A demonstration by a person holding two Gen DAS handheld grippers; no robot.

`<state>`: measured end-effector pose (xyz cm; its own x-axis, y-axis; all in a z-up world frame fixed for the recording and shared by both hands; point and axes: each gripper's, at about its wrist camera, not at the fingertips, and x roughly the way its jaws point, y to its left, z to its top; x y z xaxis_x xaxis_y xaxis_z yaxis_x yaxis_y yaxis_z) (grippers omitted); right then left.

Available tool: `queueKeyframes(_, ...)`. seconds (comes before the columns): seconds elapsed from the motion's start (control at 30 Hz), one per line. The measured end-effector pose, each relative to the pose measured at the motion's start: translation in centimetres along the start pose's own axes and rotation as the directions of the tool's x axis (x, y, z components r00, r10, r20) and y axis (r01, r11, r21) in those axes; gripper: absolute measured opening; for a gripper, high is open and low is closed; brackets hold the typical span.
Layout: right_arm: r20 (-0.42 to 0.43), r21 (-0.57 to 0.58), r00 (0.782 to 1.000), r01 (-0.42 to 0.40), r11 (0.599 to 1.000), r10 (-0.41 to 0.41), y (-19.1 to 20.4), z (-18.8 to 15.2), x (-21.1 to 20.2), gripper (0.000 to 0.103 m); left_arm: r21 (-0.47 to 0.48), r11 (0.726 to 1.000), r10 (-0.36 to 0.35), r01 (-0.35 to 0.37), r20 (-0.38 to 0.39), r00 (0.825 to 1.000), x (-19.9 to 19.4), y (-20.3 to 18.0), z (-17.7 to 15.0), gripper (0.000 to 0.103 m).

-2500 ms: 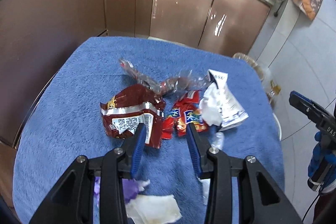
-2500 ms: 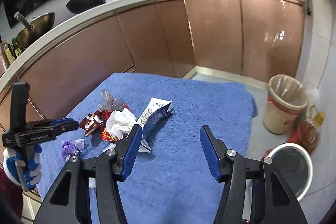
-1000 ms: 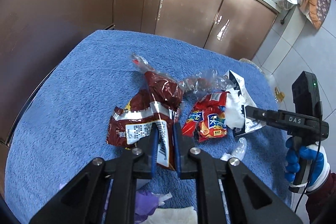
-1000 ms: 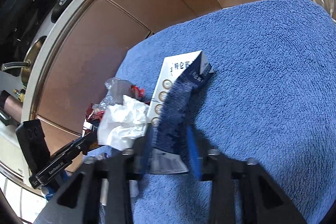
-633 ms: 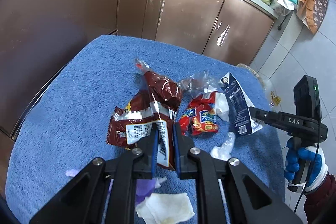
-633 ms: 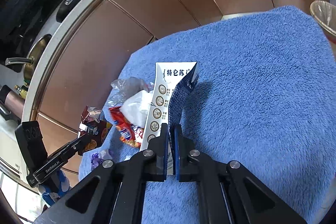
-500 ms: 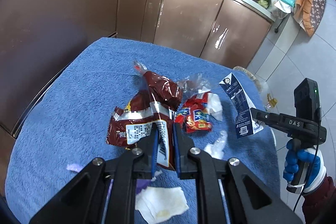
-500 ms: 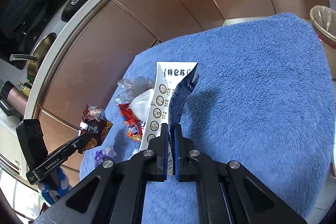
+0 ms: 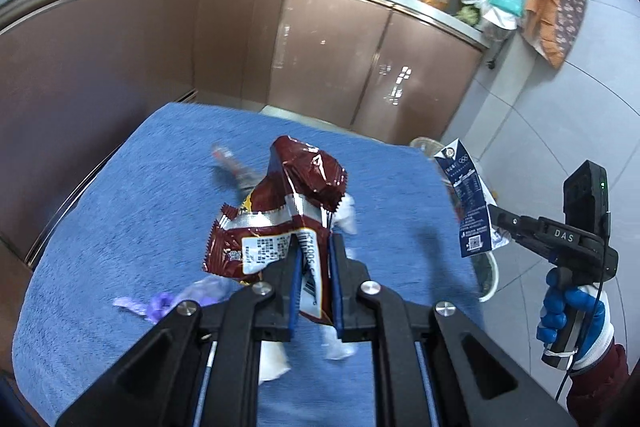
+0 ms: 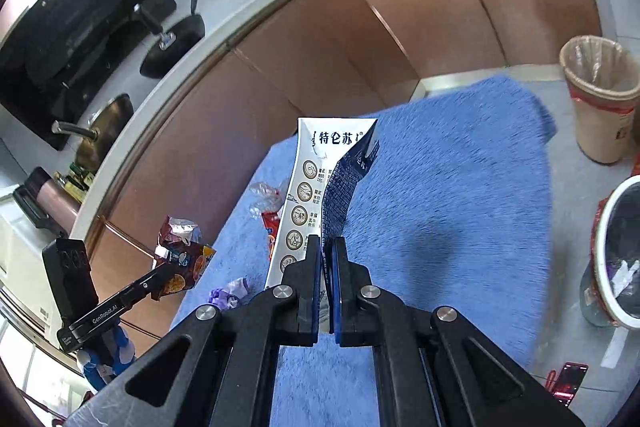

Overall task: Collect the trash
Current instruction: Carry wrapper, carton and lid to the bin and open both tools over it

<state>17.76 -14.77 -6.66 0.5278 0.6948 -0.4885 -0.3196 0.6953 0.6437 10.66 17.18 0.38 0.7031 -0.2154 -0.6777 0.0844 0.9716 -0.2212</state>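
My left gripper (image 9: 314, 267) is shut on a dark red snack bag (image 9: 280, 223) and holds it above the blue towel (image 9: 132, 211). My right gripper (image 10: 327, 263) is shut on a flattened blue and white milk carton (image 10: 324, 187), lifted off the towel; the carton also shows in the left wrist view (image 9: 468, 203). A purple wrapper (image 9: 160, 303), white tissue (image 9: 272, 359) and a clear wrapper (image 10: 264, 199) lie on the towel. A red wrapper (image 10: 270, 227) lies behind the carton.
A lined waste bin (image 10: 600, 95) stands on the floor past the towel's far right corner. A white-rimmed dark bin (image 10: 620, 255) stands at the right, with trash in it. Brown cabinets (image 9: 332, 67) run behind the table.
Both grippers have risen with their loads. The snack bag and the carton are now clear of the towel, and the carton has moved right, away from the pile.
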Motion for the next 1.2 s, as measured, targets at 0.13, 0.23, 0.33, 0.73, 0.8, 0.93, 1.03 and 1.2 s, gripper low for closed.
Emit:
queueKeyframes(0.13, 0.055, 0.016, 0.998, 0.035, 0.999, -0.035, -1.9, -0.1, -3.8, 0.005, 0.045, 0.998, -0.051, 0.051, 0.0, 0.999, 0.3, -4.1, 0.8, 0.012)
queueKeyframes(0.23, 0.095, 0.031, 0.992, 0.086, 0.996, -0.088, -3.6, 0.1, -6.6, 0.005, 0.089, 0.991, -0.094, 0.095, -0.017, 0.995, 1.3, -7.9, 1.2, 0.012)
queueKeyframes(0.33, 0.131, 0.048, 0.979, 0.152, 0.987, -0.157, -5.6, 0.2, -9.2, 0.005, 0.137, 0.98, -0.141, 0.146, -0.044, 0.989, 2.9, -12.2, 1.4, 0.012)
queueKeyframes(0.73, 0.148, 0.156, 0.893, 0.404, 0.901, -0.426, -16.3, -0.5, -14.0, 0.005, 0.249, 0.908, -0.286, 0.336, -0.218, 0.933, 13.4, -28.6, 1.0, 0.012)
queueKeyframes(0.8, 0.133, 0.175, 0.882, 0.427, 0.887, -0.451, -18.2, -0.6, -13.7, 0.005, 0.251, 0.899, -0.298, 0.358, -0.248, 0.922, 15.2, -30.4, 0.9, 0.012)
queueKeyframes(0.93, 0.094, 0.211, 0.864, 0.468, 0.858, -0.495, -22.2, -0.7, -12.9, 0.005, 0.254, 0.885, -0.31, 0.391, -0.306, 0.9, 19.1, -33.7, 0.6, 0.012)
queueKeyframes(1.03, 0.067, 0.229, 0.854, 0.49, 0.841, -0.516, -24.5, -0.9, -12.0, 0.005, 0.24, 0.88, -0.317, 0.409, -0.346, 0.883, 22.1, -35.5, 0.4, 0.012)
queueKeyframes(1.2, 0.022, 0.236, 0.832, 0.535, 0.811, -0.555, -28.0, -0.8, -10.6, 0.005, 0.209, 0.882, -0.32, 0.423, -0.394, 0.862, 26.5, -37.8, -0.4, 0.012)
